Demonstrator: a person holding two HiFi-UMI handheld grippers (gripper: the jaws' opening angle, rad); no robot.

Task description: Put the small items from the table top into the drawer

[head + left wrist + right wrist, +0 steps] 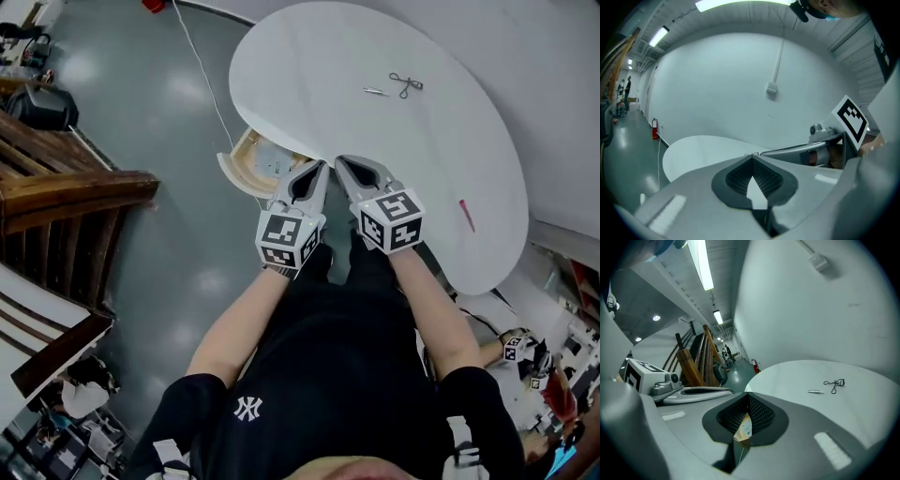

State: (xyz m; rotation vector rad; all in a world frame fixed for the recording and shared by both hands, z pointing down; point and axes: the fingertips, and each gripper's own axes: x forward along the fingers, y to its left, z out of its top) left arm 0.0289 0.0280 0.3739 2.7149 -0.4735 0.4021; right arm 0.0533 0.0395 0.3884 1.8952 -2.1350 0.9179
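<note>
White round table [309,84] by pale wall, grey floor around; drawer [248,164] open under near-left rim. Far across top: curler [406,84] & tweezers [375,91], side by side, just apart; nr right rim, alone: red stick [466,215]. Over near rim, well short of all three: L gripper [322,167] & R gripper [341,161], side by side, jaws of both pressed together, nothing btwn. Prob all light, stiff, thin, flat on smooth top, so likely to skate when nudged. Best to pinch curler at handle crossing, tweezers mid-length across narrow width, stick at middle; gentle squeeze, straight from above.
</note>
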